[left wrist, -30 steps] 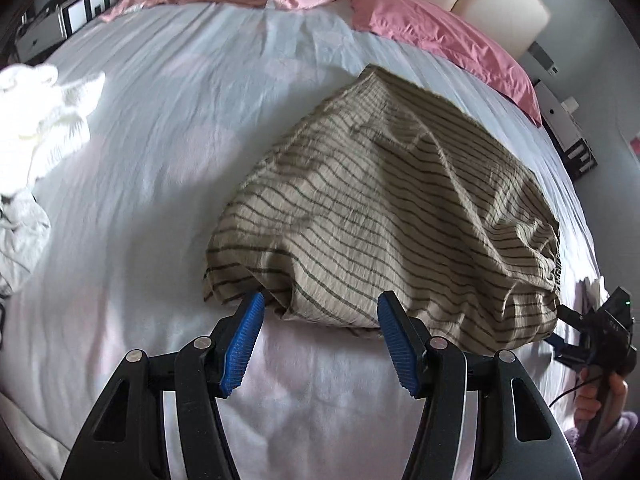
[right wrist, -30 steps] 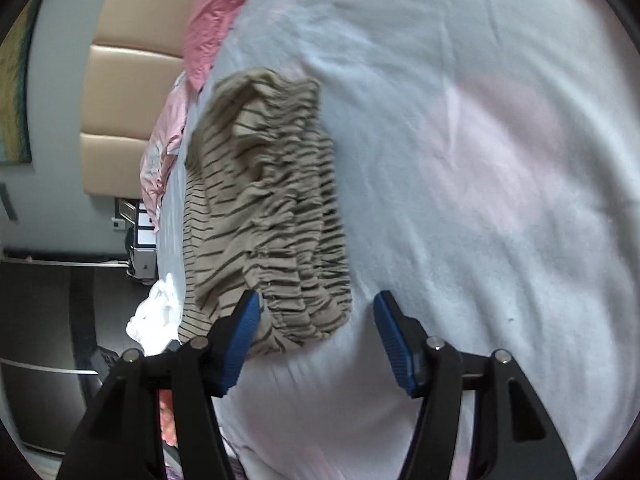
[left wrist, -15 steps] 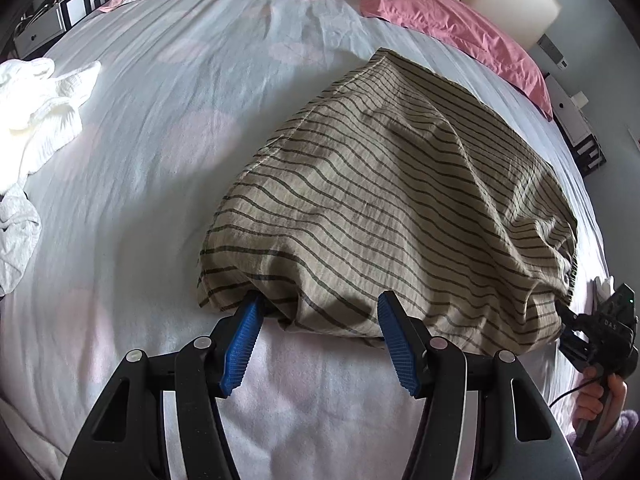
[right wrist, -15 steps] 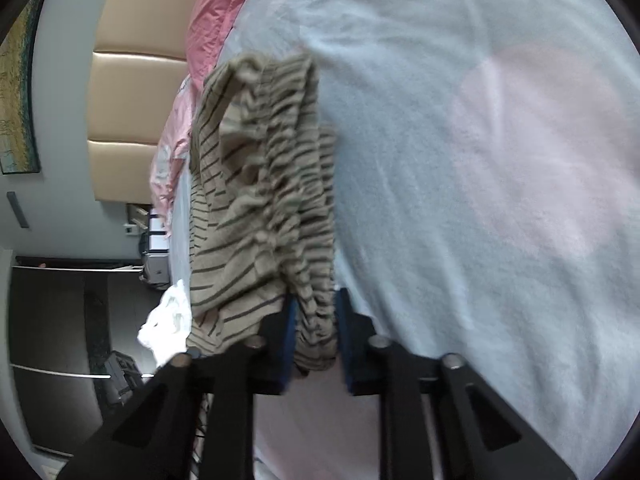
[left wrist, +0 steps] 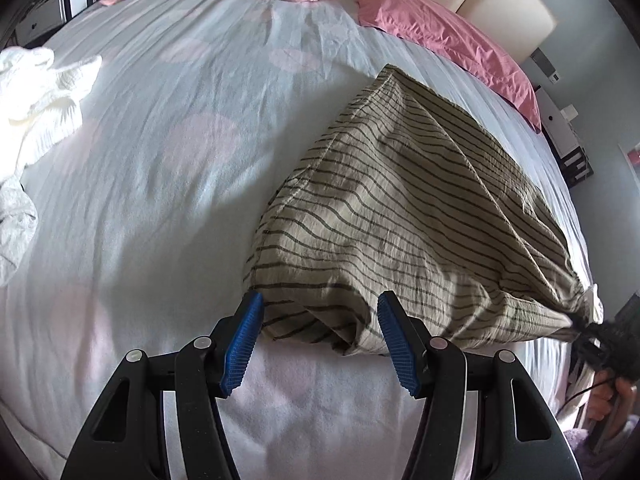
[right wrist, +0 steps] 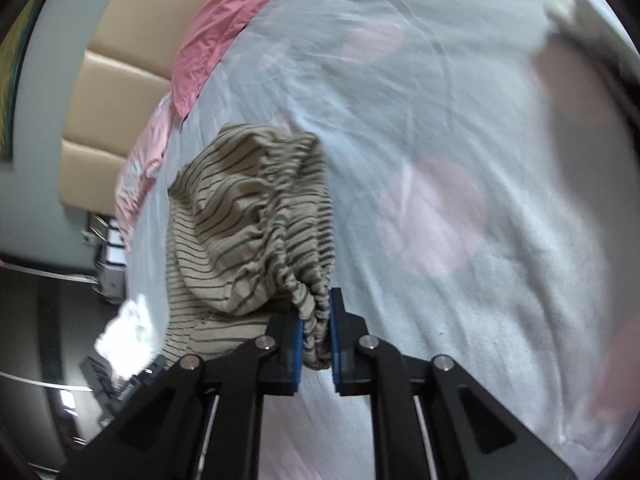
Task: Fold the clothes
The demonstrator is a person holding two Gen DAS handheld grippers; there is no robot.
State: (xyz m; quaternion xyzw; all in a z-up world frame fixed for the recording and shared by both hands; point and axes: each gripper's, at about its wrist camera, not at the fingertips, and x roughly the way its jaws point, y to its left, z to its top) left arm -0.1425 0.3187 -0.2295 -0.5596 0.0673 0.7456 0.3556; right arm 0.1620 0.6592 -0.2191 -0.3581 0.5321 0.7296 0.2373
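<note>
A beige garment with dark stripes lies on the pale bed sheet. My left gripper is open, its blue pads on either side of the garment's near hem, not closed on it. My right gripper is shut on the garment's gathered elastic waistband and lifts that end off the sheet, so the cloth hangs bunched from the pads. In the left wrist view the right gripper shows at the far right, holding the pulled corner.
Pink pillows and a beige headboard are at the bed's far end. A white crumpled garment lies at the left of the bed. Shelving stands beside the bed on the right.
My right gripper closed on the waistband and raised it, pulling the garment's right end taut. My left gripper stayed open at the near hem and shifted slightly closer.
</note>
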